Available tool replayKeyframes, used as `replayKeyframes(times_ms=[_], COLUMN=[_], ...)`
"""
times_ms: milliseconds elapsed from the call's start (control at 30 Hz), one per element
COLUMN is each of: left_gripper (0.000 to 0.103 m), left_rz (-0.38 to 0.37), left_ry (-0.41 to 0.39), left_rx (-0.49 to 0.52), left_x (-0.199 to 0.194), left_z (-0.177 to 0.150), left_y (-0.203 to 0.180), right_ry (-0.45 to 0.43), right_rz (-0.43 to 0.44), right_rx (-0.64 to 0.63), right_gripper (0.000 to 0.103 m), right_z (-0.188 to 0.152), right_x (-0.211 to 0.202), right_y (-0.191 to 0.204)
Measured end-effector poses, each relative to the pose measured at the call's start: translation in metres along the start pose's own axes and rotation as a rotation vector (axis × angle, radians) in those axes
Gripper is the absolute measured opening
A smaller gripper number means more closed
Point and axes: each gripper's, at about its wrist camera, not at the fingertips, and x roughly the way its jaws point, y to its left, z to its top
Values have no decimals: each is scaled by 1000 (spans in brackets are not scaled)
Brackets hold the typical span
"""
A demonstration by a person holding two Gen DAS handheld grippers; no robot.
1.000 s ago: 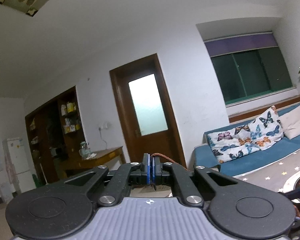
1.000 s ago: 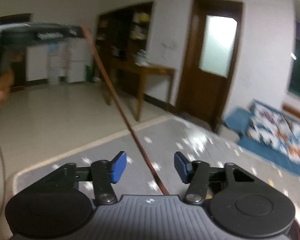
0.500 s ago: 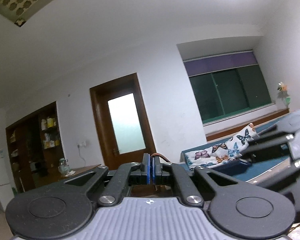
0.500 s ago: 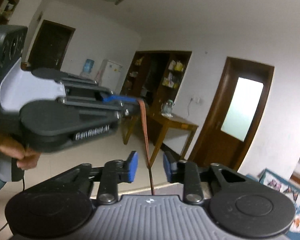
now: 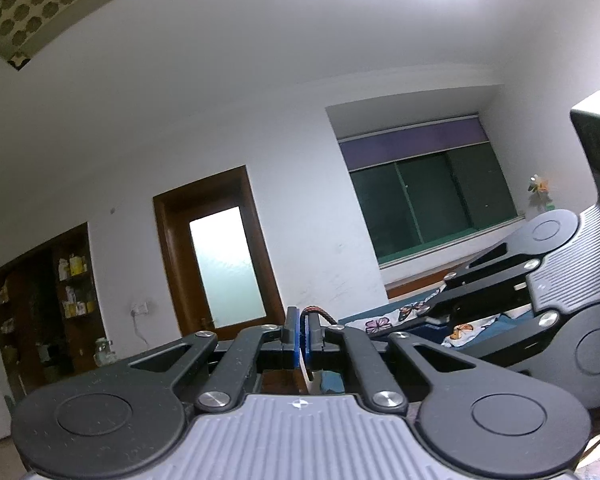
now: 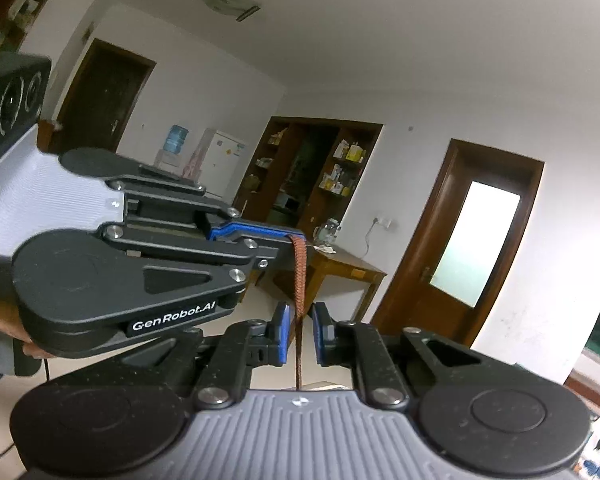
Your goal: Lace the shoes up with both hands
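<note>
The left gripper (image 6: 296,237) is clenched on the brown lace (image 6: 300,276), holding it up taut so it hangs between the parted fingers of the right gripper (image 6: 300,334), likely ready for a handover. No shoe shows.

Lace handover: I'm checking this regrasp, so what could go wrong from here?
1. The right tool is open around the lace, not touching it; if the left tool lets go early, the lace may drop.
2. Both tools sit close together and could bump.
3. The shoe is out of view, so tension can't be judged.
</note>
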Motion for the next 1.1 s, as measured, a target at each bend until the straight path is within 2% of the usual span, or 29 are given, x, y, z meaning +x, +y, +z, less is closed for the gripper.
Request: replayKeyframes(times_ms=[100, 533, 700, 800, 867, 900, 933, 1033, 1100], left_gripper=[3, 12, 12, 12, 20, 31, 34, 32, 23], left_rz=[-14, -55, -164, -202, -225, -226, -220, -220, -222], left_ry=[-10, -54, -39, -41, -43, -52, -64, -92, -97], left_rx=[-8, -77, -96, -91, -115, -126, -131, -141, -140], left_x=[-2, -15, -9, -2, 4, 5, 6, 11, 16], left_z=[3, -1, 1, 5, 8, 9, 10, 14, 16], left_y=[1, 3, -4, -15, -18, -20, -22, -26, -29], right_ry=[-11, -57, -85, -83, -78, -79, -80, -87, -92], right_rz=[-13, -123, -128, -122, -116, -113, -106, -89, -84], right_rx=[-3, 90, 117, 115, 117, 120, 128, 147, 162], right_gripper=[2, 2, 2, 2, 2, 2, 2, 2, 2], right_z=[2, 5, 10, 11, 10, 10, 10, 12, 13], right_x=[-5, -31, -45, -48, -48, -49, -51, -61, -65], right_y=[1, -31, -40, -41, -43, -43, -46, -50, -54])
